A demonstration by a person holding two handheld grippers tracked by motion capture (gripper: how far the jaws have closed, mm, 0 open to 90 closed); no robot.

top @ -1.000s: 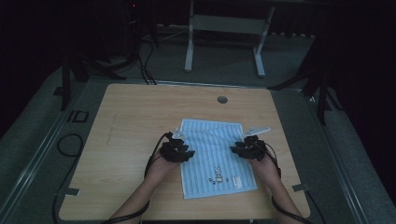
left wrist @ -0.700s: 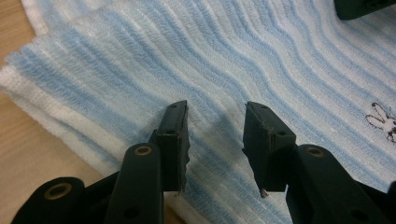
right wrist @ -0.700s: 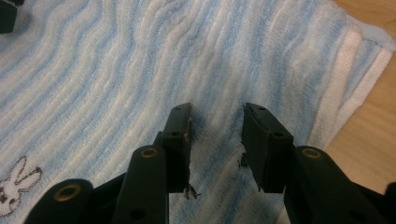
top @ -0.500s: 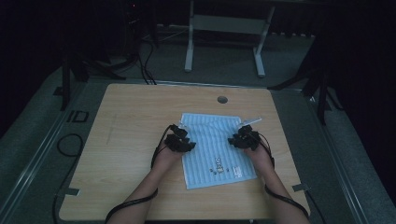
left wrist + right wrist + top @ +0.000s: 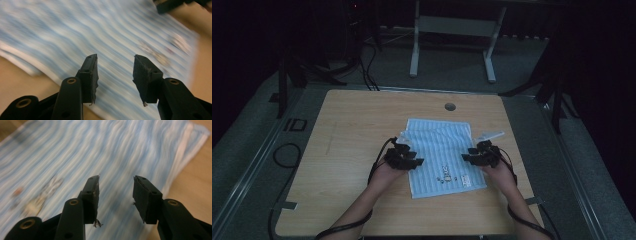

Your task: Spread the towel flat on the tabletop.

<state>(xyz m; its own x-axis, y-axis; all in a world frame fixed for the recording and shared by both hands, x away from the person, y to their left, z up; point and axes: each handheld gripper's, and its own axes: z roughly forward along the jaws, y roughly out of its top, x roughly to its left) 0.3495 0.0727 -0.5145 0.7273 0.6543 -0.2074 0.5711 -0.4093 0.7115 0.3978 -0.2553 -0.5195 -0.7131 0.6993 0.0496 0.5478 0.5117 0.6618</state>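
Now, towel: folded, striped blue, flat on worktop.
Left tool: spread, jaws just opening, nothing pinched.
Right tool: spread, likewise opening, empty.

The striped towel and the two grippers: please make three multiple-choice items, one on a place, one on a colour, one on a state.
1. Where does the towel lie?
A. on the floor
B. on the wooden table, between the two hands
C. over the metal frame behind the table

2. What colours is the towel?
A. light blue with white stripes
B. red and black
C. plain green

3. How do the jaws of the left gripper and the right gripper stand?
A. both shut on the towel
B. one shut on the towel, one open
C. both apart, nothing between the pads

Answers: 1 B, the high view shows it flat on the tabletop; 2 A, both gripper views show the stripes; 3 C, each gripper view shows an empty gap.
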